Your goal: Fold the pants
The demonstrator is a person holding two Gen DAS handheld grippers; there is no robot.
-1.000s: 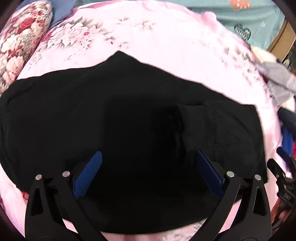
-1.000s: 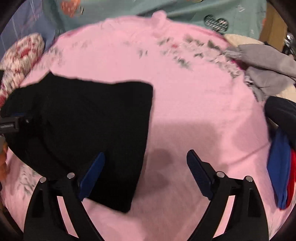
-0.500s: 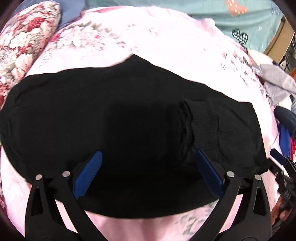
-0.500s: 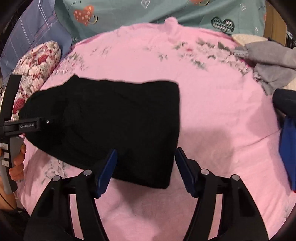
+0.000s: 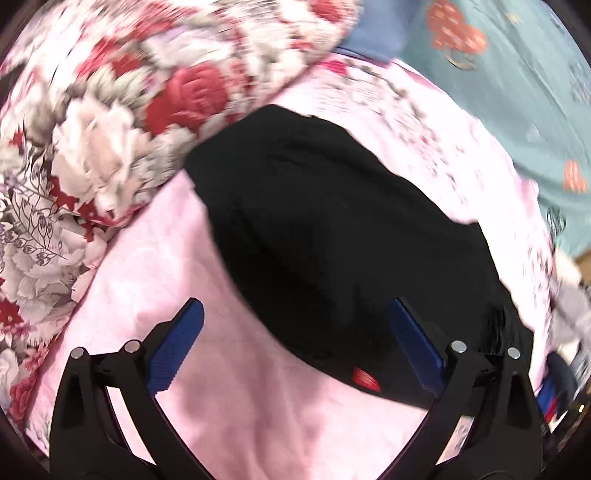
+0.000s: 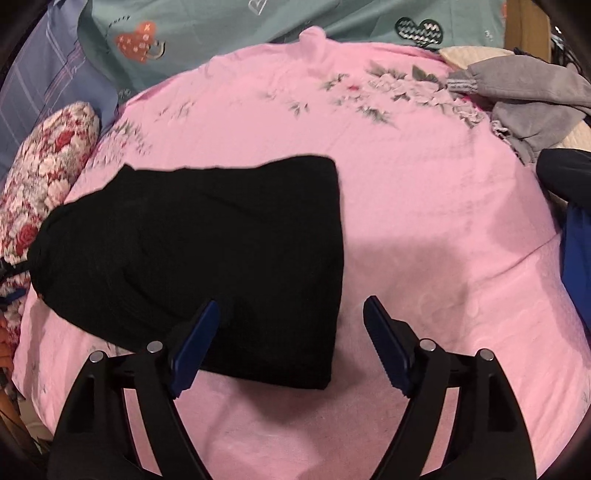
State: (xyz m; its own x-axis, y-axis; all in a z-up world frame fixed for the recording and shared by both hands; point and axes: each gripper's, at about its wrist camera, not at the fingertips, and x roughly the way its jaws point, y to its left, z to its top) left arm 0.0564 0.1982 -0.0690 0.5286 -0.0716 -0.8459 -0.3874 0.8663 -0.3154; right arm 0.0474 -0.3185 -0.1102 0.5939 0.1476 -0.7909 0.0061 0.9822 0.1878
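Note:
The black pants (image 6: 207,251) lie folded in a flat block on the pink floral bedsheet (image 6: 424,229). In the right wrist view my right gripper (image 6: 291,328) is open and empty, just above the block's near right corner. In the left wrist view the pants (image 5: 343,251) fill the middle, with a small red tag (image 5: 364,376) at the near edge. My left gripper (image 5: 295,328) is open and empty over the pants' near left edge, its left finger over bare sheet.
A red and white floral pillow (image 5: 110,110) lies left of the pants, also in the right wrist view (image 6: 40,173). Grey clothes (image 6: 524,99) and dark blue garments (image 6: 576,221) pile at the right. Teal bedding (image 6: 258,22) lies at the back.
My left gripper swung left and away from the pants' middle, now facing the pillow. My right gripper drew back and its jaws stand a little wider than half a second ago.

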